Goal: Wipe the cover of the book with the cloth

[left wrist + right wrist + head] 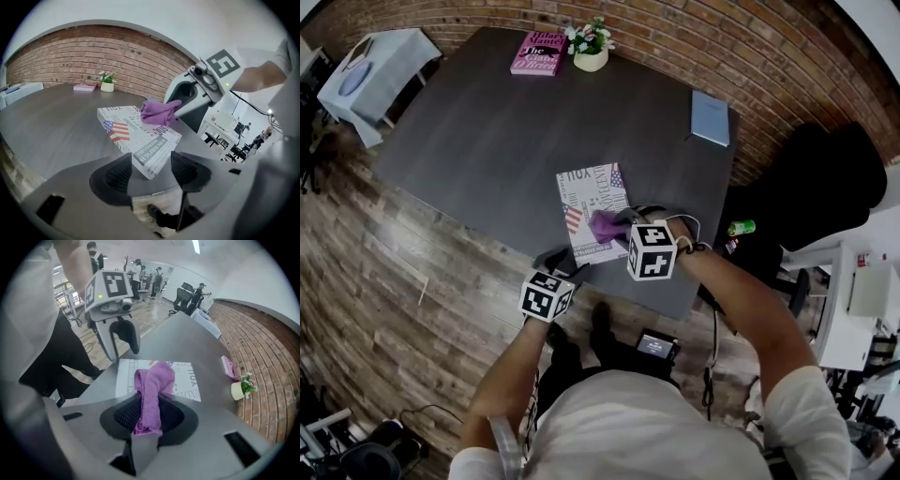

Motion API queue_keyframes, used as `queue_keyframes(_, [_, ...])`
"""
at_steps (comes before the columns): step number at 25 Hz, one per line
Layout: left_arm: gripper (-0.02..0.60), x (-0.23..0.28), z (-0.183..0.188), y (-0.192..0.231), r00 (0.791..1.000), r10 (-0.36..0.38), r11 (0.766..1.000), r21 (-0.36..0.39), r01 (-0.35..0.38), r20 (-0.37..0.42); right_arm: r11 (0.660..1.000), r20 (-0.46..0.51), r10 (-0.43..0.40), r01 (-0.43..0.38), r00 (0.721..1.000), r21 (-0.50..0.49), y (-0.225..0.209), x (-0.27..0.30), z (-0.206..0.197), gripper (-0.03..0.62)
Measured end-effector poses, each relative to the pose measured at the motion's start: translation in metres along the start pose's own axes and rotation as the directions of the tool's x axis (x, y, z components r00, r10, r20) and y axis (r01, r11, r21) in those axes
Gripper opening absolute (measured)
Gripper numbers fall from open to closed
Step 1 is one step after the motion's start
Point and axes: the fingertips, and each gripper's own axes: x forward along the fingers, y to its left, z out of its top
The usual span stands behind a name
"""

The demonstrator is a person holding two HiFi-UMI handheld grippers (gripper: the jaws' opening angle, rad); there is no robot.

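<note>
A dark grey table (487,141) stands on a worn wood-plank floor (384,281), its far edge close to a red brick wall (694,37). At that far edge sit a pink book (536,52) and a small potted plant (590,47). A pale blue notebook (710,117) lies near the far right corner. A small white table (380,61) stands off the far left corner, and a black chair (825,178) stands off the right edge. Behind the near edge lies an open office with black chairs (186,298) under a bright ceiling strip light (196,245).
</note>
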Motion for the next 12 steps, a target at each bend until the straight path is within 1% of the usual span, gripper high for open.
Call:
queue_keyframes(6, [0.261,0.008,-0.020,-0.002,0.997,-0.001,1.000,0.020,0.003,-0.072,0.995,-0.047,-0.095,0.096,0.994,0.015,-0.044,0.023,0.001,0.100])
queue_keyframes(12, [0.261,0.017,-0.029,0.006,0.992,0.009,0.999,0.037,-0.005,-0.128,0.982,-0.084,-0.187,0.188,0.979,-0.001,-0.086,0.039,0.009,0.100])
